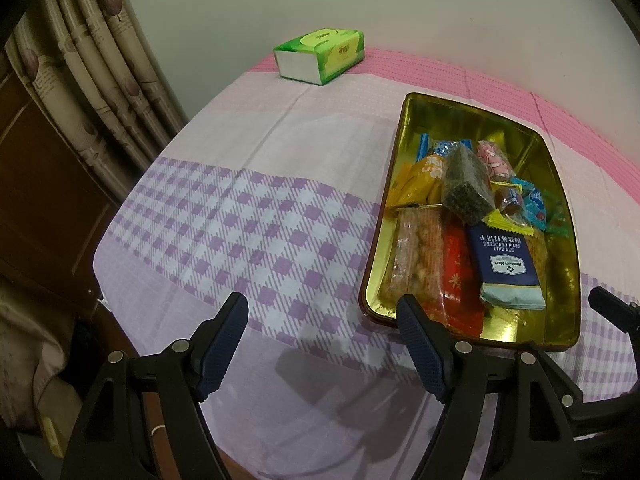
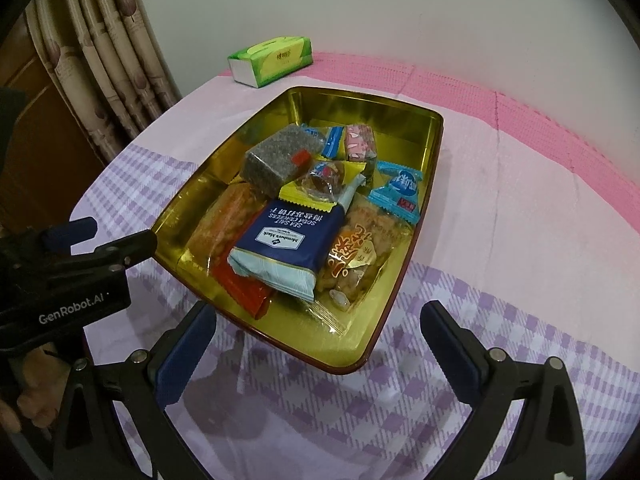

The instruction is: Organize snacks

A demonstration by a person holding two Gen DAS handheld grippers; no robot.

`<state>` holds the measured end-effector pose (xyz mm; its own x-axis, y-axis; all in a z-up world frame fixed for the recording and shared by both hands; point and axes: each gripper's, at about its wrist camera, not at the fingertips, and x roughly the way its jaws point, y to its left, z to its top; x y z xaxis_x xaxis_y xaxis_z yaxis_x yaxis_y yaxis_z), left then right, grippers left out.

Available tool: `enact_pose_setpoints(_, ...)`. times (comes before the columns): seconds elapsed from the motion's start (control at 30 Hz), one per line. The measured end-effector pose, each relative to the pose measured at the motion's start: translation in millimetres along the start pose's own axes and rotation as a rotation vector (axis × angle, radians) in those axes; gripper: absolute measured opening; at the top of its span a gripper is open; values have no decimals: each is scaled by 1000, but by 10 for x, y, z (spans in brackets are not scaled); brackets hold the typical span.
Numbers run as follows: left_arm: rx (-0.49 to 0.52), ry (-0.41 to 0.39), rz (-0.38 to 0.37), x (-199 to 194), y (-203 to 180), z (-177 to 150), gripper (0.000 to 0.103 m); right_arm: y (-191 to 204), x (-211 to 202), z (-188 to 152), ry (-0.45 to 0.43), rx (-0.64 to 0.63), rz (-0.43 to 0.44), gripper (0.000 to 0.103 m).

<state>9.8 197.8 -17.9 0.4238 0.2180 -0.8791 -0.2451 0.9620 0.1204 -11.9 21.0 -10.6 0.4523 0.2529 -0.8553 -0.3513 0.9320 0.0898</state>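
Nearest the right wrist camera, the right gripper [image 2: 318,330] hangs with its jaws wide and nothing between them, just short of the near rim of the gold tin [image 2: 416,240]; the left gripper [image 1: 322,316] also has its jaws spread wide and empty over the checked cloth [image 1: 260,232] on the worktop, its right finger tip at the tin's near left corner. The tin sits open on the cloth and holds the snacks in a loose heap. At the front lies a navy cracker packet [image 2: 288,244] reading "Member's Mark" and "Sea Salt Soda Crackers", upside down to both cameras, beside a clear bag of pale puffed pieces [image 2: 360,268] with a gold label in Chinese characters and a red wrapper [image 2: 240,288] partly buried beneath. Further in rest a dark seeded bar [image 2: 280,160], a blue sachet [image 2: 396,192] and a pink sweet [image 2: 360,142]; their print is too small to read. Beyond the tin, near the wall, stands a green tissue box [image 2: 272,60]. The left gripper's body bears "GenRobot.AI".
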Motion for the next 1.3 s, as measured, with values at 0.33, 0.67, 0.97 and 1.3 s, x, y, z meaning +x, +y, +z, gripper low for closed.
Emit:
enact_pose_setpoints(0.33,7,3,-2,12,-4,-6,77,13,20,-5,10,0,-2,101)
enact_pose_setpoints(0.67,-6,-1,-1,14,26,9,77,26,29,-19,16,-6,-5,102)
enact_pose_setpoints(0.97,-4,-6,0,3,32,27,77,29,71,-39,25,-8,-5,102)
enact_pose_setpoints(1.3,0,-22,-5,-28,53,44,77,49,88,-54,24,-15,-5,102)
